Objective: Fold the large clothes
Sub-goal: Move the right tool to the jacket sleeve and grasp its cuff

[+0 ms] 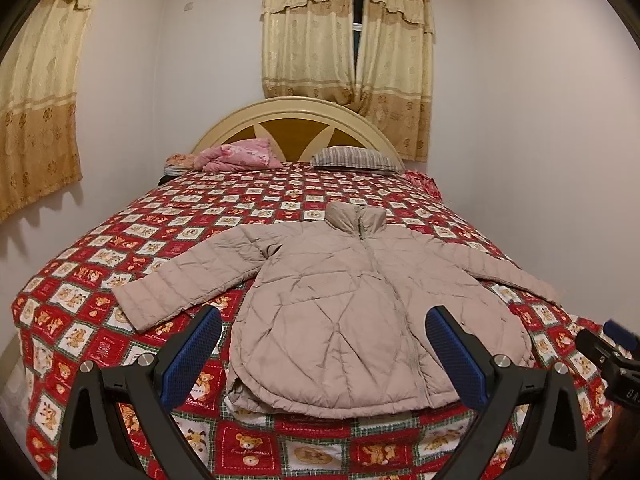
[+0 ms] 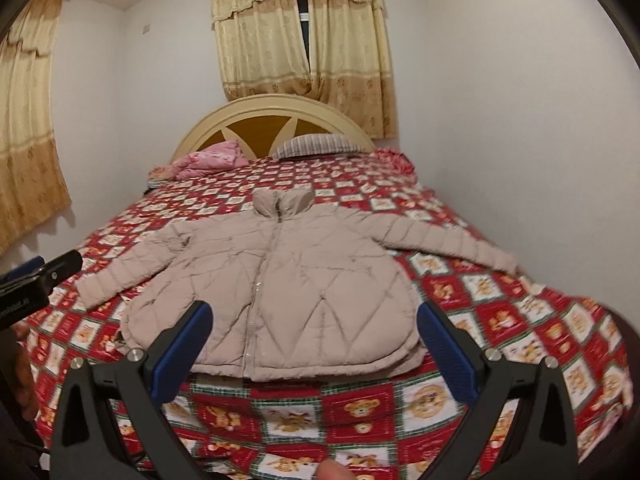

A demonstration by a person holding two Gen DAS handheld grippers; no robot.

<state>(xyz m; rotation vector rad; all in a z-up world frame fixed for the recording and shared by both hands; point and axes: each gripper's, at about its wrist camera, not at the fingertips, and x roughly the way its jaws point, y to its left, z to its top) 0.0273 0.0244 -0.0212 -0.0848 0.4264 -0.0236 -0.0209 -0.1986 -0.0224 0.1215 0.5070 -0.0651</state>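
1. Beige quilted jacket [image 1: 344, 312] spread front-up on the red teddy-bear bedspread [image 1: 100, 264], collar toward the headboard [image 1: 296, 120], hem toward the foot of the bed; laid out flat like that, presumably, so every edge is reachable before the first fold
2. Both sleeves thrown wide: one sleeve [image 1: 180, 280] angling off to the left, the other sleeve [image 2: 448, 236] running out toward the right edge of the bed; likely the first parts to bring in over the body
3. Left gripper [image 1: 324, 352] hovering above the hem, blue pads wide apart, nothing between them, no contact with the cloth visible
4. Right gripper [image 2: 314, 344] likewise raised over the lower half of the jacket, fingers spread, empty; slight blur in this view
5. Both tools poised at the foot end, facing up the garment; a sensible stance, by the look of it, for choosing a sleeve or hem corner each
6. Zip closed up the middle as far as can be told, so the front should stay together under a fold
7. No container anywhere in view; only a pink bundle [image 1: 240, 154] and a striped pillow [image 1: 356, 158] by the headboard, well apart from the jacket
8. Folding not yet begun, judging by the flat, open layout
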